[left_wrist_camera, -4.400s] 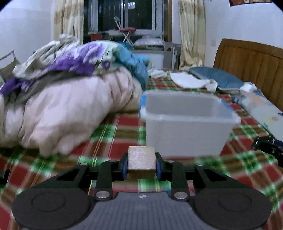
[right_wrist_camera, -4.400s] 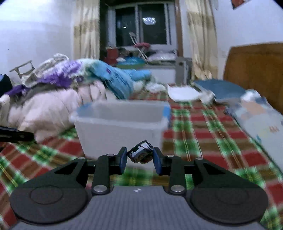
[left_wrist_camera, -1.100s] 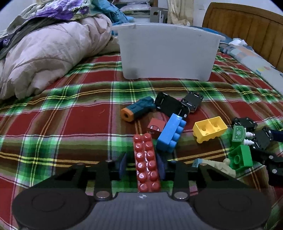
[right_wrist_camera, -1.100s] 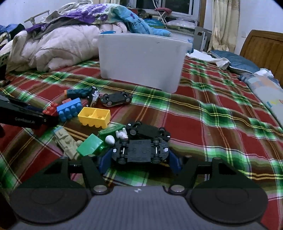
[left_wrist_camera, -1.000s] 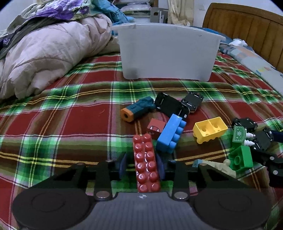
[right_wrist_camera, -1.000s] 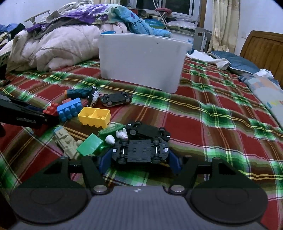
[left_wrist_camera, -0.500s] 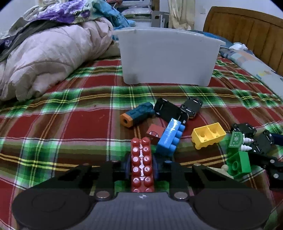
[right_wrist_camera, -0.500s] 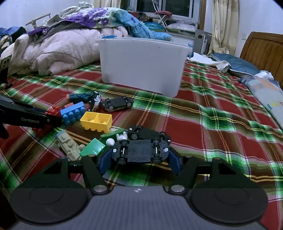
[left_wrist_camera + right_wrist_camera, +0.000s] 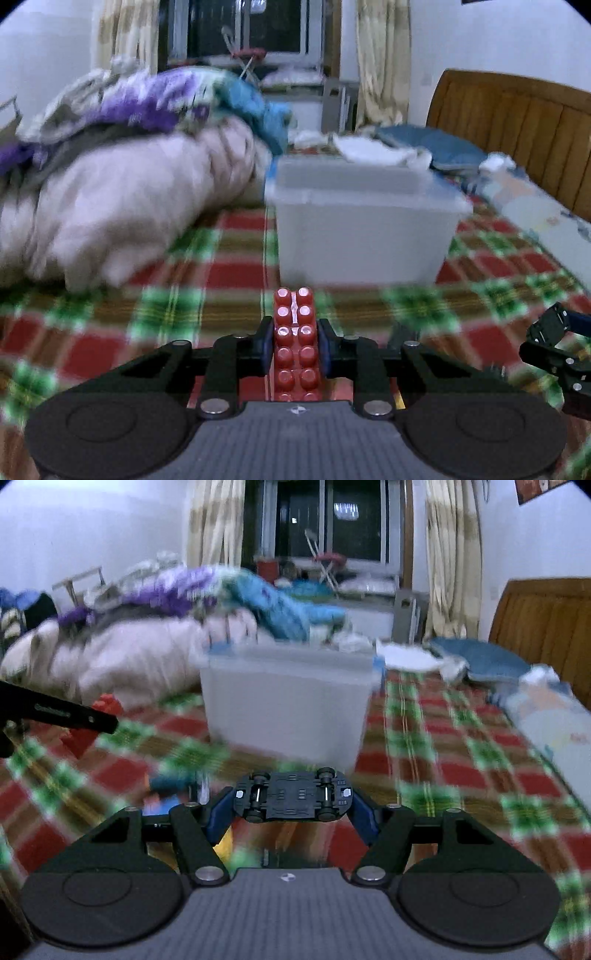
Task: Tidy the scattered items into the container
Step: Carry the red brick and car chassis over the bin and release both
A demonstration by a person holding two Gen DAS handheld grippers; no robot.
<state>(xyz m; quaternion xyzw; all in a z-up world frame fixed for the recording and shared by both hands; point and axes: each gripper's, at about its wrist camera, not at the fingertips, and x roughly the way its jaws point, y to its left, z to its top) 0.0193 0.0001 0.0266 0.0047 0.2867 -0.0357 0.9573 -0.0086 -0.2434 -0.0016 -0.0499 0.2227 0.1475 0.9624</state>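
The left gripper (image 9: 294, 349) is clamped tight on a long red studded brick (image 9: 294, 343), two studs wide, held above the plaid bed (image 9: 236, 269). The right gripper (image 9: 291, 806), jaws half spread, grips a black toy car (image 9: 292, 795) upside down, its axles showing. The translucent white container (image 9: 362, 236) stands ahead. No writing is legible.

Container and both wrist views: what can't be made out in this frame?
- Container inside: both views look at its side wall; the contents are hidden.
- Loose toys on the bedspread: motion blur, and the right gripper with its toy car, hide them.
- Red brick, near end: covered by the left gripper body.
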